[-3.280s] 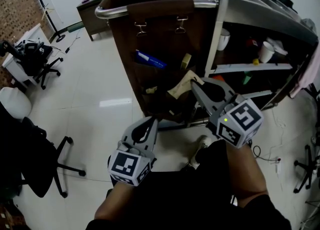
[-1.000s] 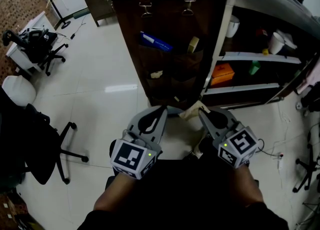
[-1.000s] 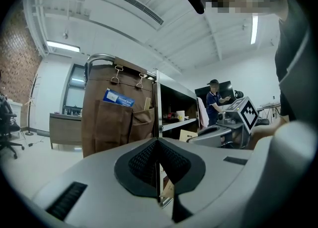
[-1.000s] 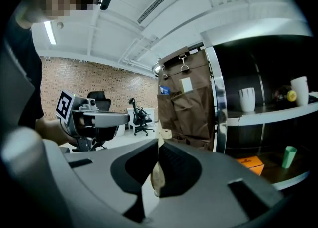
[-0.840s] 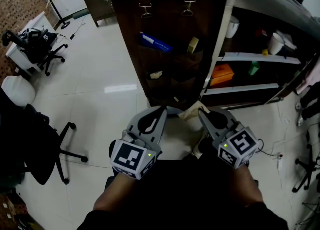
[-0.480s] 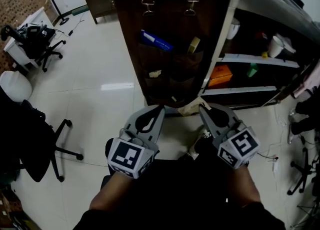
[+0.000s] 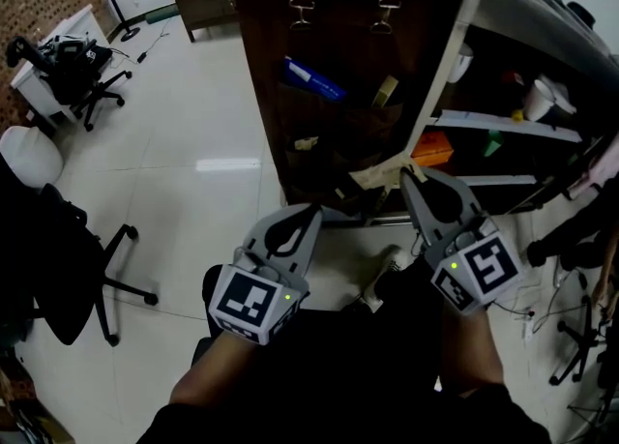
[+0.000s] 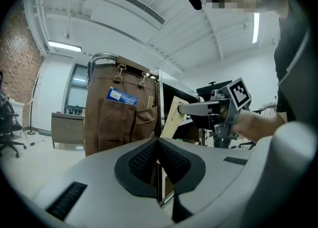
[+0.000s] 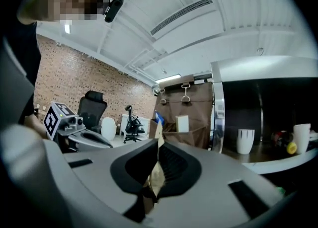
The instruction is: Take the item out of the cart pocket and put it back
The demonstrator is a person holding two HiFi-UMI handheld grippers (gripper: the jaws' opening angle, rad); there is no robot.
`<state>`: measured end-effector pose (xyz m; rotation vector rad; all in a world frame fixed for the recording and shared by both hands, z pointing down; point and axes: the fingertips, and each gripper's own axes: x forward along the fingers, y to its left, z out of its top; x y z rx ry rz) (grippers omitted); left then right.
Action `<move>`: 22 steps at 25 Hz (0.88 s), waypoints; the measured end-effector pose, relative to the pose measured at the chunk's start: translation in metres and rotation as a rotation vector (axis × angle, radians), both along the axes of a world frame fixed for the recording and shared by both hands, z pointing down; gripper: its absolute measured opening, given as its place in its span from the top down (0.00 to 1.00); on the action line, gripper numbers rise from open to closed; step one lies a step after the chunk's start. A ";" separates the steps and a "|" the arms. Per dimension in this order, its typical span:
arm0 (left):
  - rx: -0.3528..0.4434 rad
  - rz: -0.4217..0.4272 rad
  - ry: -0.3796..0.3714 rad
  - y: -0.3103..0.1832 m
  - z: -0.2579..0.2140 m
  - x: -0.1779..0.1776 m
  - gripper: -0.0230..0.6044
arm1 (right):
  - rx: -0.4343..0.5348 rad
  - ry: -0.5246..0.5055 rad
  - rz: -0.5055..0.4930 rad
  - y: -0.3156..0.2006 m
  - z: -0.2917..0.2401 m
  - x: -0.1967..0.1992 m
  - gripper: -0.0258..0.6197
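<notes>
Lifted higher, card (image 7: 372, 175) in right gripper (image 7: 407, 174) seemingly points leftward

Pocket panel (image 7: 334, 133) brown; packet (image 7: 314, 80) blue; card (image 7: 377, 174) tan; shelf box (image 7: 432, 149) orange; floor (image 7: 184, 133) glossy white tiles.

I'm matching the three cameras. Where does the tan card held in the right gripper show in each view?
Head view: tan card at centre right, at the tip of the right gripper.
Left gripper view: card at centre, right of the brown pocket panel.
Right gripper view: card low centre, between the jaws.
Shared landmark: the brown pocket panel.
</notes>
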<state>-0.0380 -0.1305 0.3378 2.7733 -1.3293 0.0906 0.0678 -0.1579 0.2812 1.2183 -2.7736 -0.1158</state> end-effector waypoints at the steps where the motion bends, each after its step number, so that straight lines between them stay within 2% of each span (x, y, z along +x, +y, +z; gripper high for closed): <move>1: -0.008 -0.001 0.004 0.000 0.001 -0.001 0.96 | 0.015 0.010 0.006 -0.004 -0.003 -0.001 0.93; 8: -0.023 -0.016 0.011 0.000 0.002 -0.007 0.96 | 0.103 0.065 0.048 -0.030 -0.021 -0.003 0.93; 15: -0.009 -0.015 0.012 0.000 -0.001 -0.011 0.96 | 0.140 0.116 0.055 -0.058 -0.001 -0.014 0.93; 18: -0.011 -0.018 0.013 -0.001 0.000 -0.012 0.96 | 0.132 0.140 0.061 -0.069 0.012 -0.018 0.94; 22: -0.011 -0.015 0.014 -0.004 0.001 -0.013 0.96 | 0.069 0.150 0.072 -0.085 0.037 -0.021 0.94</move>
